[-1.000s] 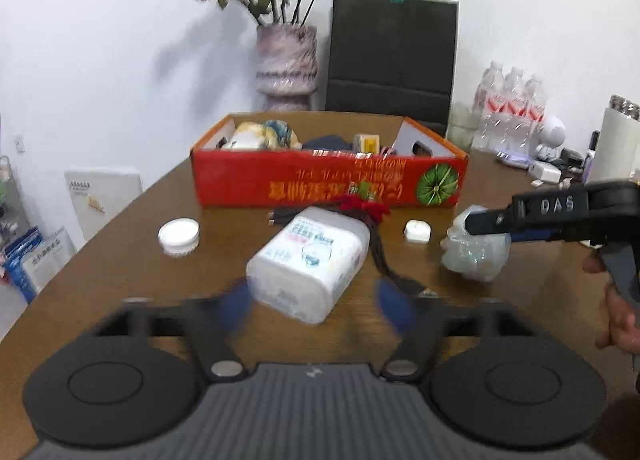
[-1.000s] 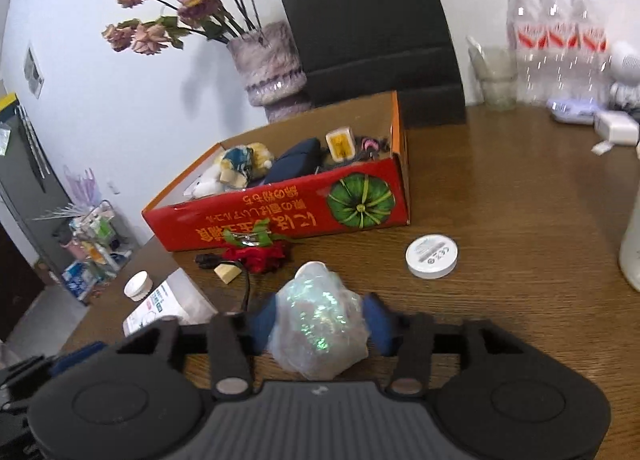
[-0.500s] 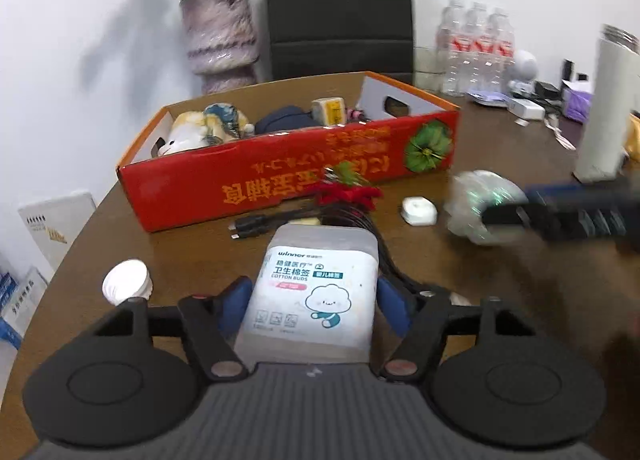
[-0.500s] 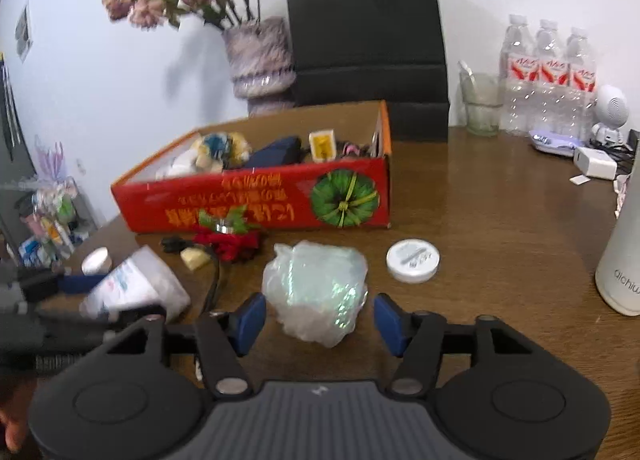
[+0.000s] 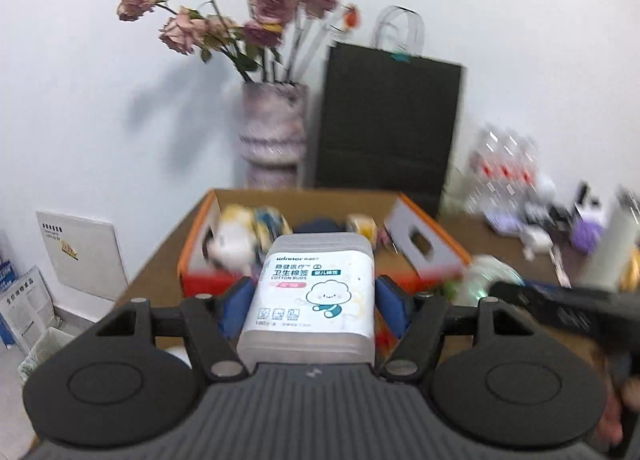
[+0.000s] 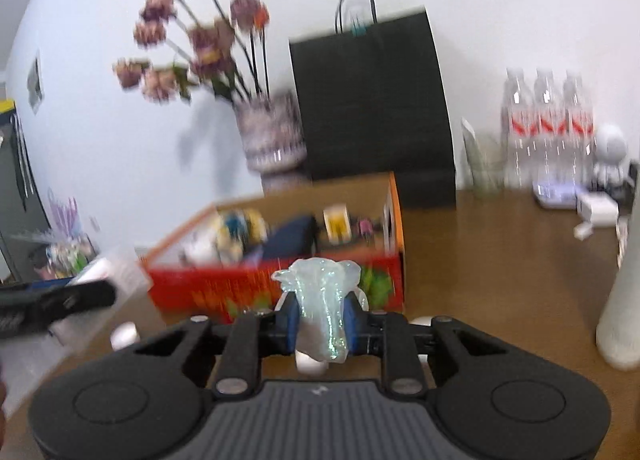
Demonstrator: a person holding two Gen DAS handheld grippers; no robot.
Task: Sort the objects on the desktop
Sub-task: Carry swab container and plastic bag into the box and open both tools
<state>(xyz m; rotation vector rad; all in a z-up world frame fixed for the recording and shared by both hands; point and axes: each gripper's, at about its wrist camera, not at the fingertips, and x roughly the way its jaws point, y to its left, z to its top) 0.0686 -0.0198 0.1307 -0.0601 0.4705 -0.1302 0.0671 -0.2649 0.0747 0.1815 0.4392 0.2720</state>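
The left gripper (image 5: 311,302) has its fingers clamped on the flat sides of the cotton bud box (image 5: 314,292), stiff and light. The right gripper (image 6: 320,318) squeezes the soft crinkly plastic wrap (image 6: 322,300). Both hang before the red box (image 6: 280,284).

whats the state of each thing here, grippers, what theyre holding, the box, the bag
left gripper: shut on the cotton bud box
cotton bud box: held off the table, lid closed
right gripper: shut on the plastic wrap
plastic wrap: crumpled, squeezed between the fingers
red box: open on top, partly filled
black bag: upright behind the red box
water bottles: upright
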